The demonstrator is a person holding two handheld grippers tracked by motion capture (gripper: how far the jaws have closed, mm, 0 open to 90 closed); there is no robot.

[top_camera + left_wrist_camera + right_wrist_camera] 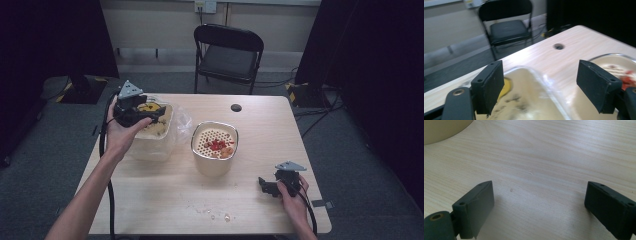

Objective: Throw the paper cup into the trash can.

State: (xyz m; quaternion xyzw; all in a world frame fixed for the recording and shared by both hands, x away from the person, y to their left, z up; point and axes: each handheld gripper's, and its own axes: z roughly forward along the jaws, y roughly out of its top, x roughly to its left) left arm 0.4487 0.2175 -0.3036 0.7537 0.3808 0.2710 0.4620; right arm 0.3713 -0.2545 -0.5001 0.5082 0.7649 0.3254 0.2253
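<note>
Hovering over plastic container [152, 137], left claw [155, 114] gapes.

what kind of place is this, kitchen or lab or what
Probably a recording lab or studio, not a kitchen: black curtains on both sides, cables across grey carpet, one folding chair behind a plain wooden table.

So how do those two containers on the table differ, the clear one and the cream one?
The clear plastic container is see-through and roughly square, and a loose plastic film bunches at its side; the cream pot is opaque and round. The clear one holds yellowish food with dark bits, and the left gripper hovers over it; the cream pot has a perforated insert carrying red and orange pieces, with no gripper near it. Both stand upright and uncovered on the wooden table.
</note>
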